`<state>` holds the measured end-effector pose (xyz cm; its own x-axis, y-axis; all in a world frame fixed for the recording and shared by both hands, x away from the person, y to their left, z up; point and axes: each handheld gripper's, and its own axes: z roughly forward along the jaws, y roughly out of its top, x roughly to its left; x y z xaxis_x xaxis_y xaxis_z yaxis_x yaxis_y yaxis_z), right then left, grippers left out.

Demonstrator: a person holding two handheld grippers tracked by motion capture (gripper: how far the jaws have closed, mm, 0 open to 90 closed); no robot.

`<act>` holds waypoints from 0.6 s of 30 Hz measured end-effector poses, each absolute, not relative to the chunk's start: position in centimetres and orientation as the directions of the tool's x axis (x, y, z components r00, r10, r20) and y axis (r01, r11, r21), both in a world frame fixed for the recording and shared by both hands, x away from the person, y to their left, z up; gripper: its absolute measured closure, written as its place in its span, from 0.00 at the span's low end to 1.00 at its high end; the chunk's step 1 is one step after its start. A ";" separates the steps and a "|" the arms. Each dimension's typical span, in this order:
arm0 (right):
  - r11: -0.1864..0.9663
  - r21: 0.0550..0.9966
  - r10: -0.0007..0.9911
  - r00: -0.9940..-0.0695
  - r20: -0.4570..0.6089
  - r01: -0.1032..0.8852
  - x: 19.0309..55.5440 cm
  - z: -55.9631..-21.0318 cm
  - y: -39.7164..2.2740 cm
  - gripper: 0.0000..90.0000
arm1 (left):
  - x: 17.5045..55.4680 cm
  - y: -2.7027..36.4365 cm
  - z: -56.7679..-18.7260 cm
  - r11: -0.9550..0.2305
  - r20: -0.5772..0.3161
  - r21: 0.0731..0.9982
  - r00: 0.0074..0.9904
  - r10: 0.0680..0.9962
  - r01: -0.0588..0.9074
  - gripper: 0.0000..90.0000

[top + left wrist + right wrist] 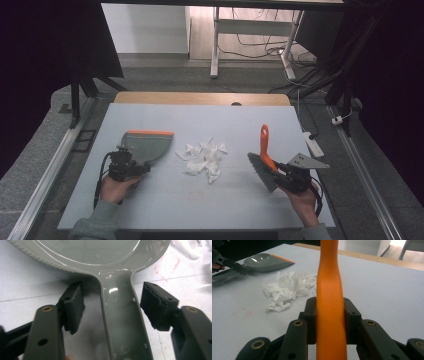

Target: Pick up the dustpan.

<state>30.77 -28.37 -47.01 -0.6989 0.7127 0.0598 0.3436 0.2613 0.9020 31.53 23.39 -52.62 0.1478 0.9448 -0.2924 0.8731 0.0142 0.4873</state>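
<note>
A grey dustpan (150, 142) with an orange lip lies on the left of the pale table (200, 205). My left gripper (136, 164) straddles the dustpan's handle (120, 315); both pads (75, 307) stand a little off its sides, so the gripper is open. My right gripper (277, 170) is shut on the orange handle (329, 285) of a hand brush (264, 145), whose grey bristles (261, 172) rest near the table. A heap of torn white paper scraps (205, 159) lies between the dustpan and the brush, also seen in the right gripper view as paper scraps (287, 287).
A wooden strip (200, 98) borders the table's far edge. A white power strip (314, 144) lies off the right side, beside a metal rail (367, 185). Another rail (50, 175) runs along the left. Bare table surface lies in front of the paper.
</note>
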 end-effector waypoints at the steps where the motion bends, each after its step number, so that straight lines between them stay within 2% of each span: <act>1: 0.262 0.902 0.712 -0.700 0.059 0.343 30.8 -47.0 -28.4 0.77 | 31.5 23.4 -52.6 0.022 -0.295 0.492 0.143 0.945 0.870 0.47; 2: 0.265 0.901 0.712 -0.700 0.057 0.343 30.7 -47.0 -28.3 0.77 | 31.5 23.4 -52.6 0.026 -0.299 0.497 0.143 0.943 0.867 0.55; 3: 0.265 0.901 0.712 -0.700 0.057 0.343 30.7 -47.0 -28.3 0.77 | 31.5 23.5 -52.6 0.028 -0.304 0.500 0.145 0.942 0.866 0.55; 5: 0.270 0.900 0.713 -0.699 0.052 0.342 30.8 -47.0 -28.3 0.77 | 31.5 23.5 -52.6 0.030 -0.316 0.507 0.153 0.936 0.862 0.62; 11: 0.271 0.900 0.714 -0.698 0.051 0.342 30.8 -47.0 -28.4 0.77 | 31.4 23.6 -52.6 0.044 -0.304 0.526 0.139 0.943 0.850 0.67; 13: 0.277 0.898 0.712 -0.701 0.048 0.343 30.8 -47.0 -28.4 0.77 | 31.2 23.8 -52.7 0.075 -0.327 0.534 0.124 0.937 0.842 0.68; 18: 0.278 0.897 0.711 -0.702 0.048 0.343 30.8 -47.1 -28.3 0.77 | 31.1 23.8 -52.8 0.074 -0.319 0.545 0.126 0.939 0.835 0.68</act>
